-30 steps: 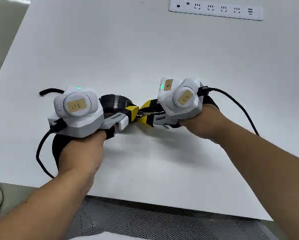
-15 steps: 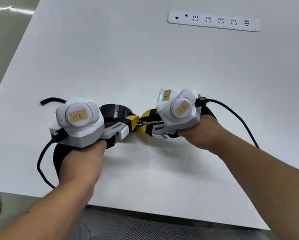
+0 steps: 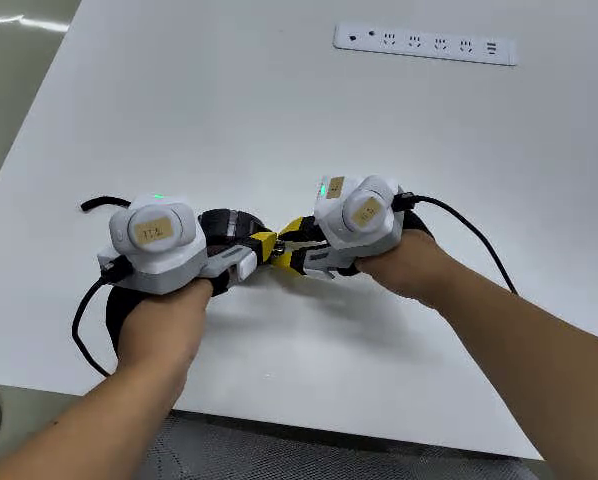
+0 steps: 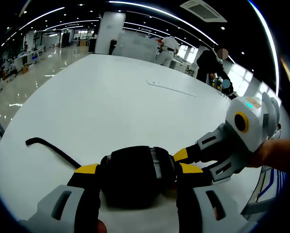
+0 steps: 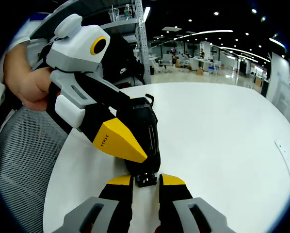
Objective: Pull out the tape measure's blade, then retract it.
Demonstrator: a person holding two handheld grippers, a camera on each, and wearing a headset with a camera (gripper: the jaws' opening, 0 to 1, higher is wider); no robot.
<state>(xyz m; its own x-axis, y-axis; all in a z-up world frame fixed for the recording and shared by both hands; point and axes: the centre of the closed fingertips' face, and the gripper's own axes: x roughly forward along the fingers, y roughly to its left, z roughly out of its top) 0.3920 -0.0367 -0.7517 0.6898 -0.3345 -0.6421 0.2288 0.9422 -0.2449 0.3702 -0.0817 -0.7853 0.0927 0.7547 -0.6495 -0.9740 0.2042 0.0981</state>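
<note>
On the white table (image 3: 279, 120), near its front edge, the black tape measure (image 4: 135, 174) is clamped at its case between the jaws of the left gripper (image 3: 251, 252); just right of it, the blade tab (image 5: 146, 178) at its mouth is pinched by the right gripper (image 5: 146, 184), whose tips nearly meet the left's.

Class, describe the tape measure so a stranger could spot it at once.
On the white table, on the near side away from the power strip, two grippers meet. The left gripper clamps the tape measure: a rounded black case, bulkier than the thin black cord beside it.
</note>
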